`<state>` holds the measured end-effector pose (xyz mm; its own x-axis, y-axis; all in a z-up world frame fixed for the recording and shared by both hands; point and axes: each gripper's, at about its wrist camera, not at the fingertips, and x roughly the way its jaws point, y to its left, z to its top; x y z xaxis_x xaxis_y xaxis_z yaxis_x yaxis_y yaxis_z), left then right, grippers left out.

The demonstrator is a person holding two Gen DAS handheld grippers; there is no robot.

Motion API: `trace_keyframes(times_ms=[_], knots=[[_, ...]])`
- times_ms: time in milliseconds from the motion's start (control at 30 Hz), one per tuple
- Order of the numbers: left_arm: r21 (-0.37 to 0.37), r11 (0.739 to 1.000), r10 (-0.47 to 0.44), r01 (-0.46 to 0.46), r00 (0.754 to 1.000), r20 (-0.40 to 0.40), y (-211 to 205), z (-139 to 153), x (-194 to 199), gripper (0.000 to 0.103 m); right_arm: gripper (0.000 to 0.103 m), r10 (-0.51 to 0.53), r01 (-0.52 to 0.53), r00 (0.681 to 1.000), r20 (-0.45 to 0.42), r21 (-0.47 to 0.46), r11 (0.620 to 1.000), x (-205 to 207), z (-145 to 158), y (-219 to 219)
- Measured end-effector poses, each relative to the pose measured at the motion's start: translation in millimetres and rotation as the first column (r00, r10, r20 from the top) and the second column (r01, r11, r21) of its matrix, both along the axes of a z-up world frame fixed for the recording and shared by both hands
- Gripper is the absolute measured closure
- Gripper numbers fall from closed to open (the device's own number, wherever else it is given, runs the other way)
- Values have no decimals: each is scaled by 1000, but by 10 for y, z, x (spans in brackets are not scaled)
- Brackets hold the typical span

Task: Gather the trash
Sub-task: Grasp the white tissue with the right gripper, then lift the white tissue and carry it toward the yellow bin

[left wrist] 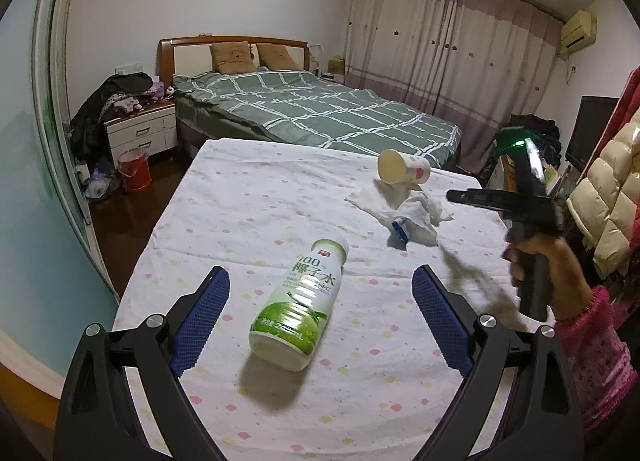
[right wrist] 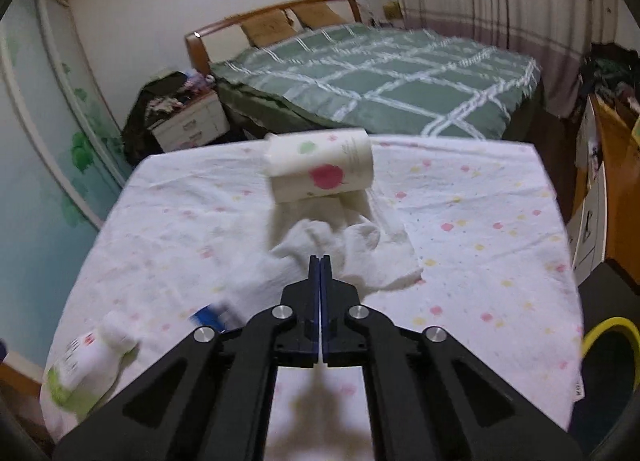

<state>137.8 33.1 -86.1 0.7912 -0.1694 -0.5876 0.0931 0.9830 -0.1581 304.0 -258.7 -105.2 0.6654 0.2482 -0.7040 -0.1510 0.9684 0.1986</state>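
**right jaws pressed together over the tissue, left jaws spread around the bottle**

i see a counter (left wrist: 240, 221) covered in a white cloth with small pink and yellow dots. on my left gripper (left wrist: 320, 289) the jaws are spread wide, its blue textured pads on either side of a white plastic bottle with a green label (left wrist: 302, 297). the bottle lies on its side on the cloth, its cap pointing away from me, and the pads are not touching it.

my right gripper (right wrist: 321, 261) has its jaws pressed together with nothing visible between them. the tips sit over the near edge of a crumpled white tissue (right wrist: 344, 253); whether they touch it i cannot tell. just beyond the tissue a cream paper cup with red and green apple prints (right wrist: 320, 169) lies tipped on its side, resting against the tissue. a small blue object (left wrist: 399, 229) sits at the tissue's near edge, too blurred to identify.

in the left wrist view, a hand (left wrist: 536, 257) in a pink knitted sleeve holds the right gripper's handle.

beyond the counter stands a bed with a green checked cover (left wrist: 320, 109). a yellow-rimmed dark bin (right wrist: 612, 345) sits at the counter's right.
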Motion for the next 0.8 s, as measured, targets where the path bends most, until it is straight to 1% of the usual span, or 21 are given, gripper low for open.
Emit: trace_keyframes(times_ms=[67, 133, 200, 300, 367, 433, 500, 600, 700, 733, 767, 800], knots=[[-2, 1000, -8, 8, 1000, 3, -35, 8, -19, 12, 103, 13, -13, 1000, 26, -13, 1000, -176, 118, 9], [-5, 1000, -19, 19, 1000, 5, -64, 14, -34, 12, 103, 9, -8, 999, 40, -40, 999, -229, 187, 11], [-8, 1000, -28, 28, 1000, 10, -86, 28, -54, 12, 102, -8, 10, 999, 34, -64, 998, -178, 142, -45], [-4, 999, -33, 33, 999, 10, -113, 15, -62, 11, 96, -24, 23, 999, -29, -49, 999, 22, -56, -108], [-4, 999, -35, 35, 999, 1, -115, 1, -51, 11, 90, -29, 27, 998, -55, -48, 999, 169, -194, -113], [-2, 999, -34, 34, 999, -12, -122, -31, -11, 11, 64, -46, 43, 997, -65, -38, 998, 299, -261, -124], [-5, 999, -33, 33, 999, -22, -119, -58, 26, 11, 62, -57, 55, 997, -60, -31, 998, 389, -290, -125], [-6, 999, -34, 33, 999, -35, -105, -105, 82, 11, 62, -82, 78, 994, -71, -55, 995, 513, -345, -121], [-13, 999, -33, 33, 998, -48, -96, -154, 118, 11, 63, -99, 91, 986, -136, -62, 994, 629, -503, -124], [-14, 999, -33, 32, 998, -50, -92, -164, 121, 11, 75, -97, 88, 983, -159, -65, 994, 646, -566, -124], [-15, 999, -33, 32, 998, -52, -90, -172, 125, 11, 92, -101, 89, 985, -140, -87, 992, 628, -556, -113], [-16, 999, -33, 32, 998, -54, -91, -180, 126, 11, 100, -87, 75, 985, -148, -85, 994, 618, -549, -105]])
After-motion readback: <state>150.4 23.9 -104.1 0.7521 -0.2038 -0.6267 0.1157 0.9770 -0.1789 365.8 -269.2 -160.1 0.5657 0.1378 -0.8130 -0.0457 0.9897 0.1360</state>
